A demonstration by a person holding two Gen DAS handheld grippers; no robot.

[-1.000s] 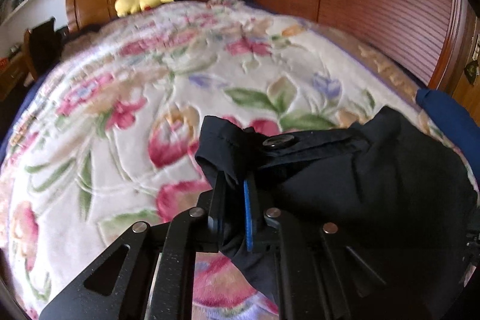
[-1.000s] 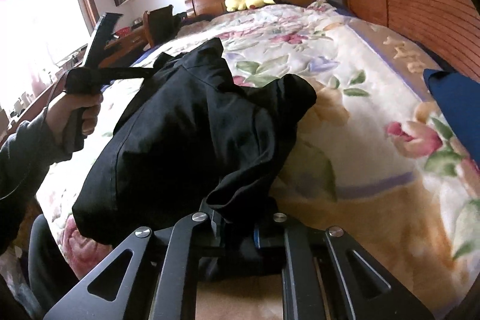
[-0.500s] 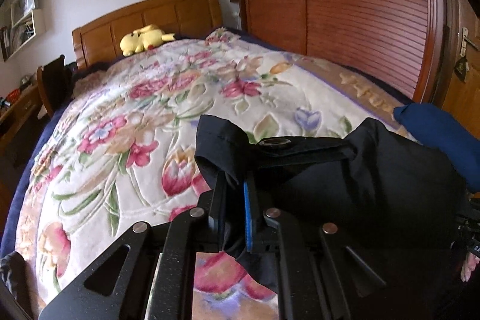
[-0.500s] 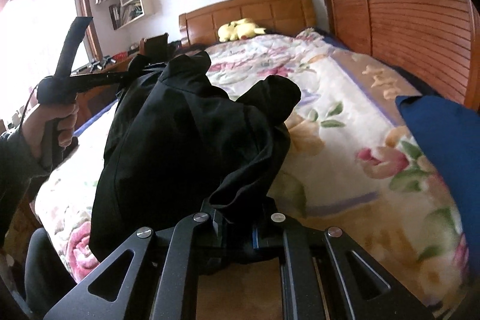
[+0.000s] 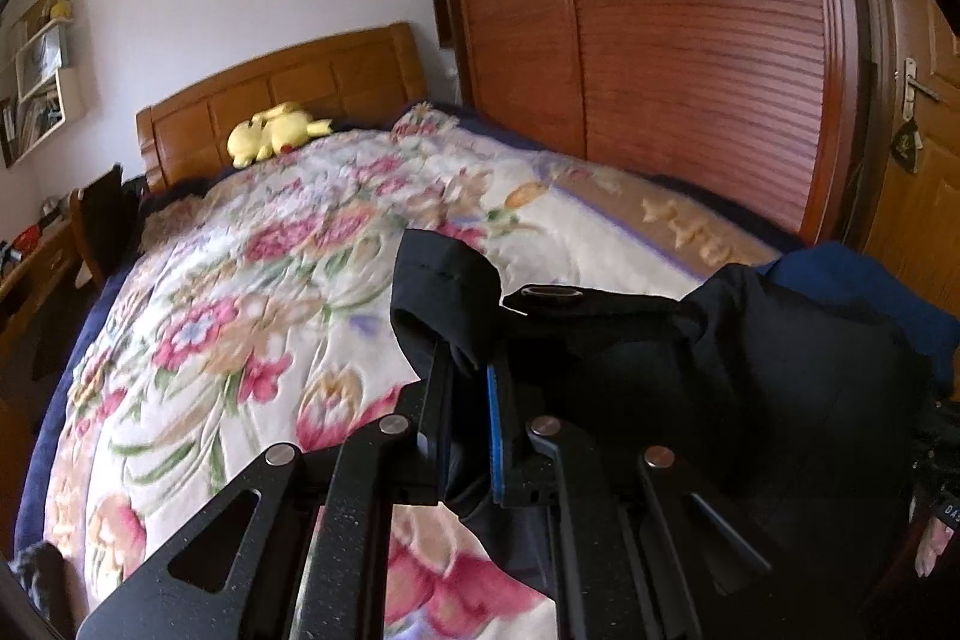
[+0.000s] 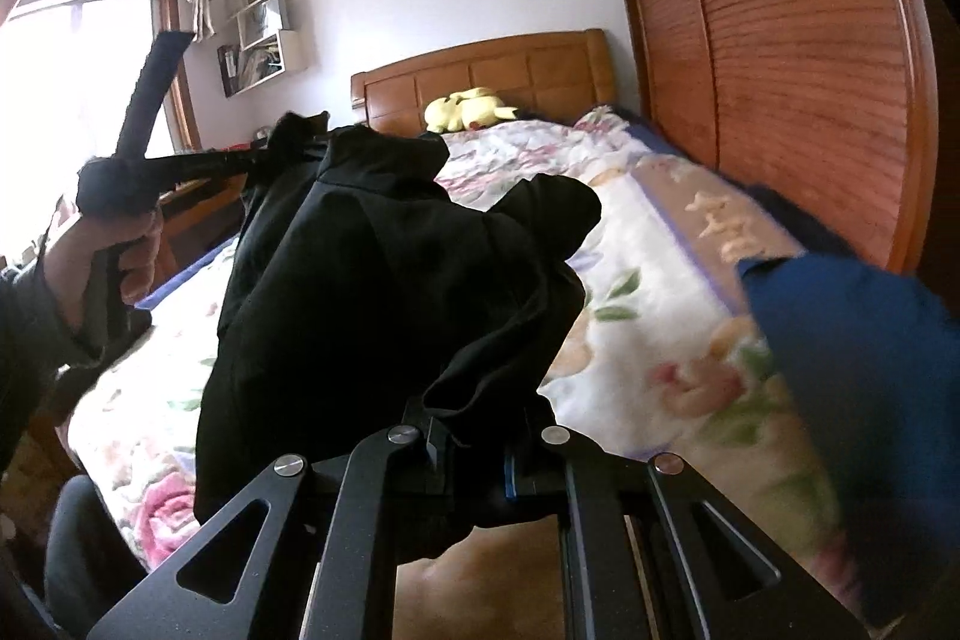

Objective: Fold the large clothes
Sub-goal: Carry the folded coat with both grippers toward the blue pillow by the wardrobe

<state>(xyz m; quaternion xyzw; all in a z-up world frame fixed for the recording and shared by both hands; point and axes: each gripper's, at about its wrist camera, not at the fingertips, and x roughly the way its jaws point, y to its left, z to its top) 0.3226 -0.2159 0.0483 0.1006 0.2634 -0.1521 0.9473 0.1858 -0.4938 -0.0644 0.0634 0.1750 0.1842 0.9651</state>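
Both grippers, left (image 5: 467,376) and right (image 6: 471,439), stay clenched on my black garment (image 6: 384,292), now lifted higher above the bed (image 5: 252,316), so it hangs free for folding.

A large black garment (image 6: 384,280) of smooth, matte cloth hangs bunched above the flowered bedspread, lifted at two spots so that it sags in heavy folds between them. Near one lifted end a stitched hem curls over and a round metal snap (image 5: 549,293) lies face up on a flat strip of the cloth.
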